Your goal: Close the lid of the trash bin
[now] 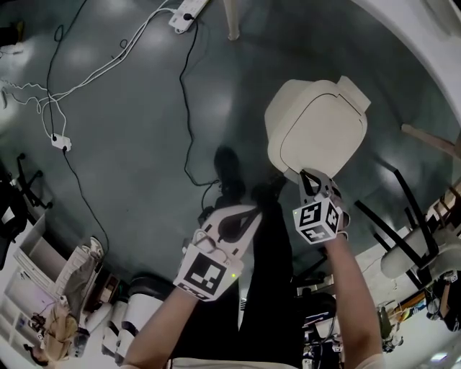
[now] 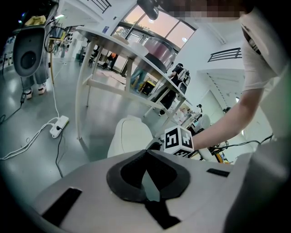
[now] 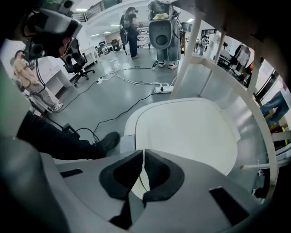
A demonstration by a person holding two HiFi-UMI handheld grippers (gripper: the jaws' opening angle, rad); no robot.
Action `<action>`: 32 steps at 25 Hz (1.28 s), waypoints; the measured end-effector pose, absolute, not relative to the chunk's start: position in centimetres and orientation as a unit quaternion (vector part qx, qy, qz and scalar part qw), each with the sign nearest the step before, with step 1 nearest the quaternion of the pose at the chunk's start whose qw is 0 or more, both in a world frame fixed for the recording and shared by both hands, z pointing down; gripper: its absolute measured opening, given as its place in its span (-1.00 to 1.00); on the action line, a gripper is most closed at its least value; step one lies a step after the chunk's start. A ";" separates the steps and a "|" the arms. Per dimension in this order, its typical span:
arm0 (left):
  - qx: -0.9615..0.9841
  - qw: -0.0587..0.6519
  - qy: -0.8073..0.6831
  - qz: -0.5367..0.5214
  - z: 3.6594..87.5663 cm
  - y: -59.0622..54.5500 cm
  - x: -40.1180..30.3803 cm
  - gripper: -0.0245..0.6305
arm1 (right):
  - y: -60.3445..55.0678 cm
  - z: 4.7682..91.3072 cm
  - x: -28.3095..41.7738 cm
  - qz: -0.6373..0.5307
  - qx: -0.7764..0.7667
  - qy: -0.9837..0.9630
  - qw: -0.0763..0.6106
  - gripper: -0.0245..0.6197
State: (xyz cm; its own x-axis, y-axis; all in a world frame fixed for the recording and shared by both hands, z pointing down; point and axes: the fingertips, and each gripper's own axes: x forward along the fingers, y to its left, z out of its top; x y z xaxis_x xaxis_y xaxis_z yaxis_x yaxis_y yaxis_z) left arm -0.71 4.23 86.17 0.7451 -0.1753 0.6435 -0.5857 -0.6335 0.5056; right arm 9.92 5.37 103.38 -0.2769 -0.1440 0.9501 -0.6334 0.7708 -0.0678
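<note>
Item: trash bin (image 1: 282, 115), cream, standing on the grey floor (image 1: 130, 144) just ahead of the person's shoe (image 1: 229, 169).
Lid (image 1: 320, 130): lying flat on the bin, long axis running away from the person, hinge end farthest.
Right gripper (image 1: 311, 178): pointing steeply down at the lid's near edge, jaws drawn together with nothing between them; contact unclear.
Left gripper (image 1: 245, 212): near the bin's left side, apart from it, jaws together, empty.

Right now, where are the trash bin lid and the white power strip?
trash bin lid (image 3: 191, 132), right gripper view, middle of its flat top.
power strip (image 1: 189, 10), head view, its white body.
</note>
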 end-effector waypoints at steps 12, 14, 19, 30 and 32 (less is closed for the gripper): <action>0.874 0.345 -0.208 0.270 80.4 2.8 -1.3 -0.88 | 3.3 95.2 9.1 0.243 0.306 -0.767 0.509 -0.87; 0.878 0.338 -0.203 0.270 78.1 2.4 -1.6 -0.88 | 2.8 92.0 8.5 0.248 0.321 -0.769 0.494 -0.88; 0.895 0.302 -0.186 0.270 71.7 1.5 -2.0 -0.88 | 1.0 83.0 8.2 0.244 0.374 -0.773 0.451 -0.89; 0.917 0.274 -0.183 0.223 54.2 1.1 -4.7 -0.88 | 2.4 62.8 7.0 0.289 0.480 -0.750 0.352 -0.89; 0.919 0.286 -0.184 0.198 51.1 0.6 -4.6 -0.88 | 2.3 59.3 7.1 0.296 0.488 -0.750 0.334 -0.89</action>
State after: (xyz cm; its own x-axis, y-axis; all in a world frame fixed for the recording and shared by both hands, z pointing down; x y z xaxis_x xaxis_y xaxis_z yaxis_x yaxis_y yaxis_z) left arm -4.60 0.61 51.08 0.8535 -0.2259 0.4697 -0.4522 -0.7689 0.4520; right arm 7.07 2.35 59.28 -0.2999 -0.5348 0.7899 -0.9300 0.3482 -0.1173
